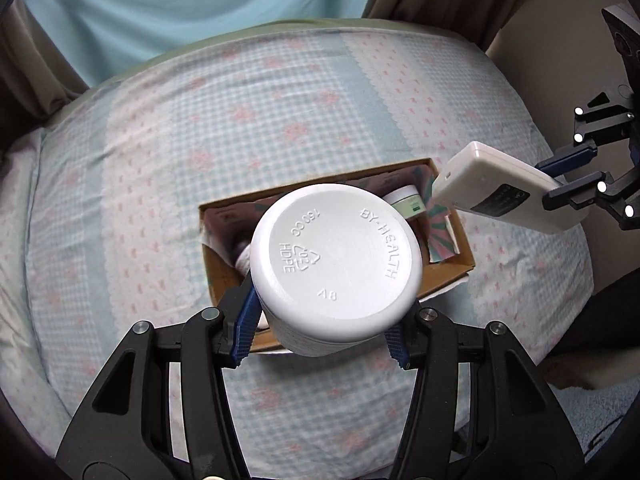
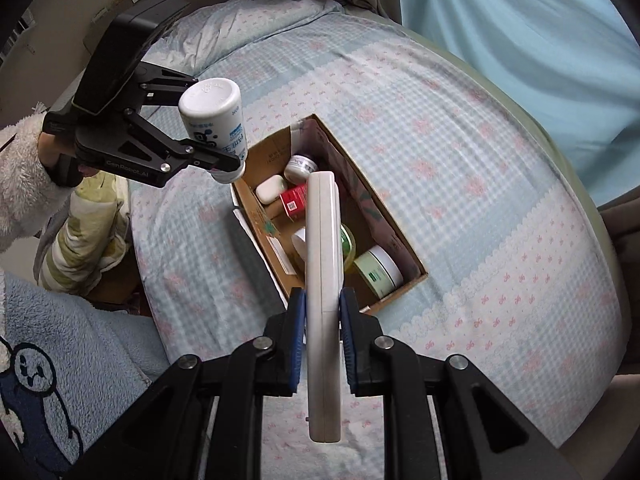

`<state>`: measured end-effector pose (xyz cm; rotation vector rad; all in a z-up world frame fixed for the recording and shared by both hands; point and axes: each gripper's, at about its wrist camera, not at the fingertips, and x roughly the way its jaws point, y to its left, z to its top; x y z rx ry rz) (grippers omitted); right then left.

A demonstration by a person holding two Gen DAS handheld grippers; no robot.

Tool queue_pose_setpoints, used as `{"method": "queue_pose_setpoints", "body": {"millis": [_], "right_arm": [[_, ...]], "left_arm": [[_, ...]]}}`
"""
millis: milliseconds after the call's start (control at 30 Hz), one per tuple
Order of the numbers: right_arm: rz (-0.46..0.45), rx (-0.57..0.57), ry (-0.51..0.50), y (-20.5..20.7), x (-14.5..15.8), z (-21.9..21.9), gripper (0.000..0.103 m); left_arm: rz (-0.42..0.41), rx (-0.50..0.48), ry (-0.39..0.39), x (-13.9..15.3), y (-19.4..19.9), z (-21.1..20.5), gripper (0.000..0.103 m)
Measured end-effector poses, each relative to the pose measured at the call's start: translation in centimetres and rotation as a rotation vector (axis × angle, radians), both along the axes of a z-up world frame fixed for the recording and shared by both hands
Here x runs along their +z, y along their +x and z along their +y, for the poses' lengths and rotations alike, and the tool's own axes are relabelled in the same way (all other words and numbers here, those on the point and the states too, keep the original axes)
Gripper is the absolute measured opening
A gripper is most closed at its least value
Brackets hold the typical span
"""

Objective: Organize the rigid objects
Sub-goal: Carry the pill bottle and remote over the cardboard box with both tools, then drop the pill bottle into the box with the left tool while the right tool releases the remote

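While both grippers are hanging over the cardboard box [image 2: 404, 258] on the bed [image 2: 480, 160], each one is carrying something: the left gripper [image 1: 324, 328] is pinching a white bottle [image 1: 336, 264] between its blue pads, bottom side turned to the camera, and the right gripper [image 2: 323, 338] is squeezing a flat white remote control [image 2: 323, 280] by its two narrow edges. Both objects are in the air above the box and not yet inside. I think the main risk is that the box is already getting full; a green-lidded jar [image 2: 380, 272], a red small box [image 2: 294, 202], a white soap-like case [image 2: 269, 189] and another small jar [image 2: 301, 167] are lying there, so the remote control, being long, could land across them and stick out, or tip on the rim. The bottle is round and smooth, so it could slip from the pads or roll when it is released, and the two grippers could also bump together if they are going down at once. The soft bed could let the box tilt under a push. The right wrist view is showing the contents of the box and the printed label of the bottle, while the left wrist view is hiding most of the box behind the bottle but is showing the embossed letters on its bottom and the flat back face of the remote control.
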<state>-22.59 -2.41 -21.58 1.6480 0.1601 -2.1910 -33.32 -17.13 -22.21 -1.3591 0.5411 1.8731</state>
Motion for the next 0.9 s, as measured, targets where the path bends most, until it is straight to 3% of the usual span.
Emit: {"method": "queue_pose_setpoints", "body": {"millis": [233,467,633,900], "right_arm": [[-0.039,0.001,-0.042,-4.7,-3.6,-5.6,0.016],[-0.097,0.08,0.002,-6.7,-9.2,-9.9,0.016],[-0.135,0.119,0.041,-6.5,-12.0,-10.6,0.016],[-0.138,0.127,0.089,-6.5,-13.4,-10.7,0.016]], "left_arm": [[-0.049,-0.002,-0.028,-4.7,-4.5,-3.1,0.049],[-0.095,-0.045,-0.051,-10.0,-6.3,-3.2,0.049],[-0.117,-0.077,-0.041,-11.3,-6.3,-2.5,0.049],[-0.085,-0.124,-0.045,-11.4,-6.0,-0.9,0.052]]}}
